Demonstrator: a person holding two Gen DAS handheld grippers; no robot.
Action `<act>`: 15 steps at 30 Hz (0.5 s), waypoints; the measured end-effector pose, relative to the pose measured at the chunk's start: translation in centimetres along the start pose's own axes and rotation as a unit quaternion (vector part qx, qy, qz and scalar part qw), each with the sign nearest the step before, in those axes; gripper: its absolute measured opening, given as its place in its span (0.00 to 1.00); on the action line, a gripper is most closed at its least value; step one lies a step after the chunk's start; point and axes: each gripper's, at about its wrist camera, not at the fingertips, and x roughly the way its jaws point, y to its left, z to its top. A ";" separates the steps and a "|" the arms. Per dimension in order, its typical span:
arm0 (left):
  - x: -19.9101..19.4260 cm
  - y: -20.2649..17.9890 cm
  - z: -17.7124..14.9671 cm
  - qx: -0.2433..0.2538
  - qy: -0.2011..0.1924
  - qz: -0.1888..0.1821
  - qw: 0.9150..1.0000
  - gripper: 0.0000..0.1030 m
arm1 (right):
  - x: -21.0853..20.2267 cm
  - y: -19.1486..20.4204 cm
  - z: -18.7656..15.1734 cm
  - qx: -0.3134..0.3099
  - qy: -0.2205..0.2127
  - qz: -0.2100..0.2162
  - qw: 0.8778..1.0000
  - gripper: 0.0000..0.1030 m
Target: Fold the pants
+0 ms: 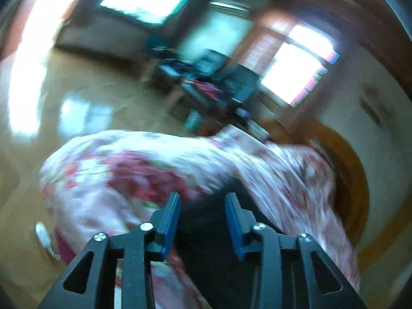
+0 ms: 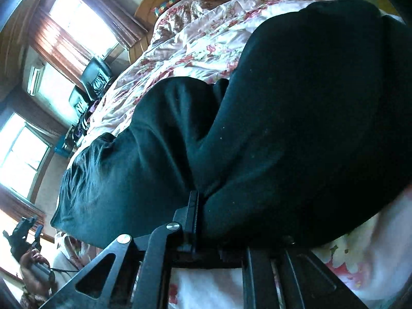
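- My right gripper (image 2: 199,206): fingers clamped on black pants (image 2: 283,118), which spread toward 12 o'clock over the floral quilt (image 2: 195,41).
- My left gripper (image 1: 202,207): fingers apart, nothing between them, quilt at 12 o'clock.

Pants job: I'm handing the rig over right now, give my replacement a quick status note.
Left gripper: open, fingers apart, holding nothing, raised over the bed; its view is motion-blurred.
Right gripper: shut on the black pants, pinching a fold of cloth low at the near edge.
The pants lie bunched and creased on the floral bedspread, not flat; no neat fold shows yet.
Left to do: probably bring the left gripper down to a free edge, spread the pants flat, then fold.
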 end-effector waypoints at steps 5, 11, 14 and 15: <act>2.6 -8.1 -4.6 0.137 0.108 -0.103 0.979 0.38 | -0.8 -0.2 0.8 0.012 -0.012 0.017 1.000 0.19; 4.6 -15.1 -12.9 0.273 0.222 -0.196 0.915 0.38 | -3.2 -2.2 3.5 0.019 -0.066 0.020 0.997 0.43; 4.9 -16.5 -15.9 0.330 0.243 -0.198 0.890 0.38 | -4.7 -3.7 5.4 0.017 -0.093 0.016 0.995 0.52; 4.9 -16.4 -16.5 0.337 0.249 -0.194 0.887 0.38 | -5.0 -4.2 6.0 0.018 -0.099 0.008 0.995 0.52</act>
